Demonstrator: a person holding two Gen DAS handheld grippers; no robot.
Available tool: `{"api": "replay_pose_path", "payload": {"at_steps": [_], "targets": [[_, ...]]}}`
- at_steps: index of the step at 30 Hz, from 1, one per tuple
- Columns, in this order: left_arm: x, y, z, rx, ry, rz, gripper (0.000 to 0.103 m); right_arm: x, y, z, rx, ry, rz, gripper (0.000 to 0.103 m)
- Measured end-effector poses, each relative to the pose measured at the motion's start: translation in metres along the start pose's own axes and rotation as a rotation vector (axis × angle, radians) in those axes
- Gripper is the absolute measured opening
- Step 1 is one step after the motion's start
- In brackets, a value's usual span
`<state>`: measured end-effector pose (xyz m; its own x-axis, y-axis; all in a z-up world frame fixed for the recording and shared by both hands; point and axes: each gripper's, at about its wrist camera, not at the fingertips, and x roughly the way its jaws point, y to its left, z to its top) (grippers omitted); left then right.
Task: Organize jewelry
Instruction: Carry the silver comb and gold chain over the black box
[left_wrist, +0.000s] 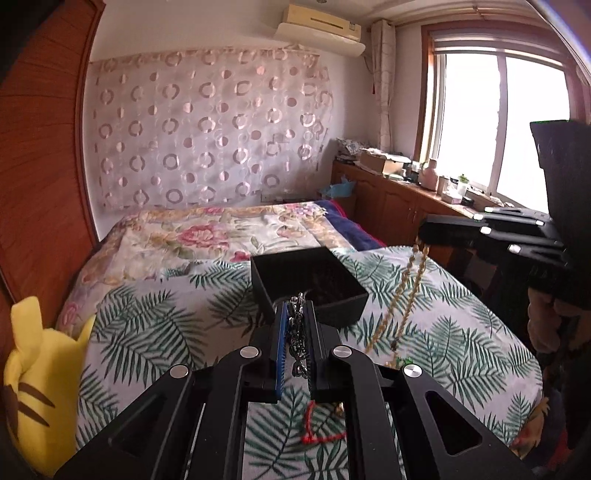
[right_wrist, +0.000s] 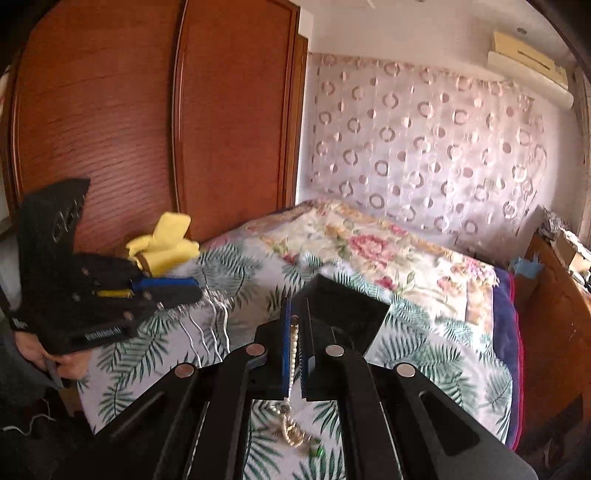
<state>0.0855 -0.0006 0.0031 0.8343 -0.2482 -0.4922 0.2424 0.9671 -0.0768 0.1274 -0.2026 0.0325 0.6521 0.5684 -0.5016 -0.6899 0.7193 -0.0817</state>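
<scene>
Nearest in the left wrist view, a red bead string (left_wrist: 320, 430) lies on the leaf-print bedspread (left_wrist: 147, 332), on the near side of the black box (left_wrist: 308, 282). Above it the left claw (left_wrist: 298, 325) is pinched narrow on a silver chain (left_wrist: 297, 339), which runs between its pads just short of the box's near wall. In the right wrist view the chain's loose strands (right_wrist: 207, 325) hang from that claw to the left of the box (right_wrist: 343, 310).

The right claw (right_wrist: 295, 332) is closed tight on a pearl-and-gold necklace (right_wrist: 293, 354); its lower coil (right_wrist: 293, 434) rests on the bedspread on the near side of the box. From the left view the necklace (left_wrist: 400, 295) dangles just right of the box.

The box sits open on the bed. Left of it lies a yellow plush toy (left_wrist: 40, 387); beyond it are a floral quilt (left_wrist: 207, 236) and a ring-patterned curtain (left_wrist: 207, 125).
</scene>
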Motion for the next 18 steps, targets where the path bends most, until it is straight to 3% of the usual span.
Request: {"api": "replay_pose_path", "payload": {"at_steps": [18], "targets": [[0.036, 0.002, 0.049, -0.008, -0.013, -0.031, 0.008, -0.015, -0.033, 0.082, -0.060, -0.121, 0.008, 0.004]]}}
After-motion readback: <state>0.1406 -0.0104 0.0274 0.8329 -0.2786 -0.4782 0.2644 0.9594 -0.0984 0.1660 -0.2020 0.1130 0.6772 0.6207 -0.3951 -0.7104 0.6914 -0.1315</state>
